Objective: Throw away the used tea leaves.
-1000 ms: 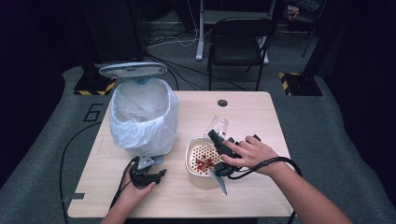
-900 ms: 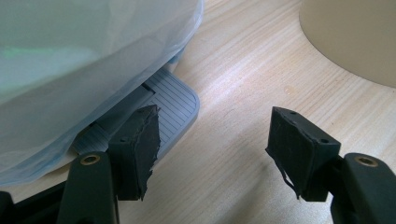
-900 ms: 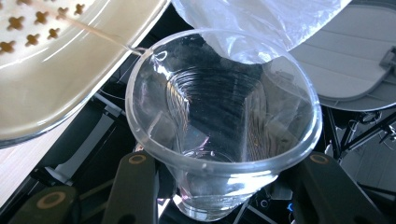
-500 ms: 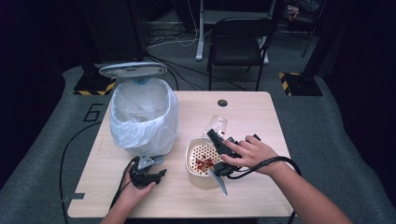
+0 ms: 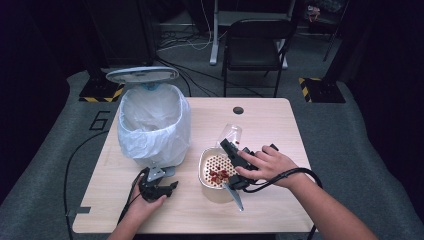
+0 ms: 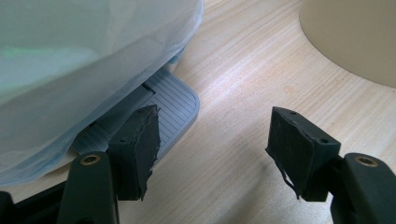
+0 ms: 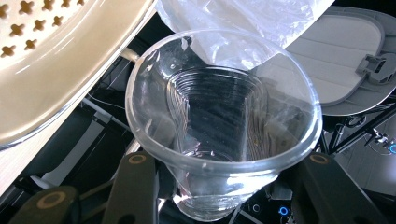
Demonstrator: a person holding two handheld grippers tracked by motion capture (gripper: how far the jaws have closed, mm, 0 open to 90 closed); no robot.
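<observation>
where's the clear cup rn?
Clear plastic cup sits clamped in the right gripper, tilted over the cream strainer bowl, right of the lined bin.

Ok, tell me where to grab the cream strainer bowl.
Pinch the strainer bowl by its rim on the side facing the bin, from above, one jaw inside, one outside: the round body looks too wide to span, and the right gripper with its cup crowds the other side.

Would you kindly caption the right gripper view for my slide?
Right tongs grip a clear plastic cup, mouth toward the camera, beside a perforated cream bowl.
</observation>
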